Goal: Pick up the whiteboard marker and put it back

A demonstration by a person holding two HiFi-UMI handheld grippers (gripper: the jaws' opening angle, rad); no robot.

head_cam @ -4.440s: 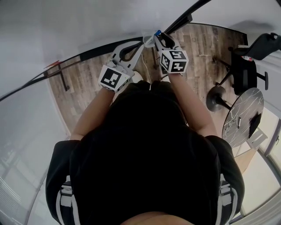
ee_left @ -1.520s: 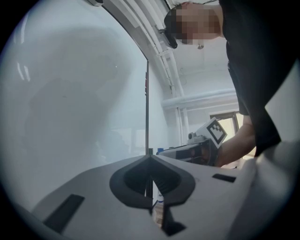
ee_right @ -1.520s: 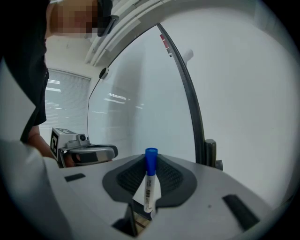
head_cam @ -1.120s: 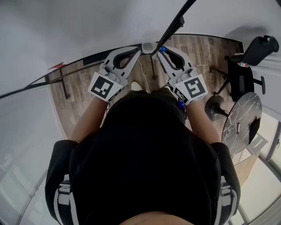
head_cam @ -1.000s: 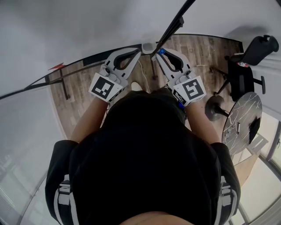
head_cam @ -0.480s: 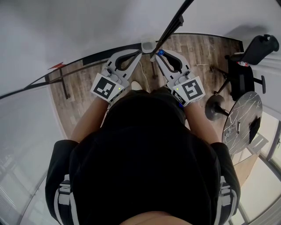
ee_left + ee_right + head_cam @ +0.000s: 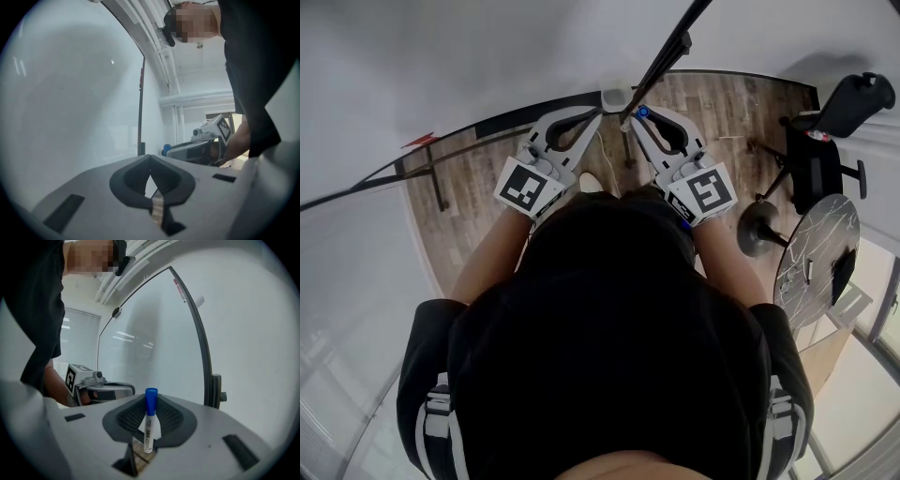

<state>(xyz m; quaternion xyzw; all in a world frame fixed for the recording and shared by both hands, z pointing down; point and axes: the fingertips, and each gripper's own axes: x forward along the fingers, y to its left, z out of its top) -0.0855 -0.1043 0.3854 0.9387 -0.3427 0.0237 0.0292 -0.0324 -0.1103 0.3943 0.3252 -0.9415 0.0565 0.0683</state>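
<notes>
Gripping a white whiteboard marker (image 7: 149, 427) with a blue cap upright between the fingers of the right gripper (image 7: 631, 120), cap sticking up past the tips. Fingers of the left gripper (image 7: 598, 112) pressed together, nothing in them. Both held up close to a white, dark-framed whiteboard (image 7: 150, 329), near each other.

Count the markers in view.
1: a blue-capped marker clamped in the right claw, at the whiteboard. A red bit on its frame is too small to tell; others may be hidden.
</notes>
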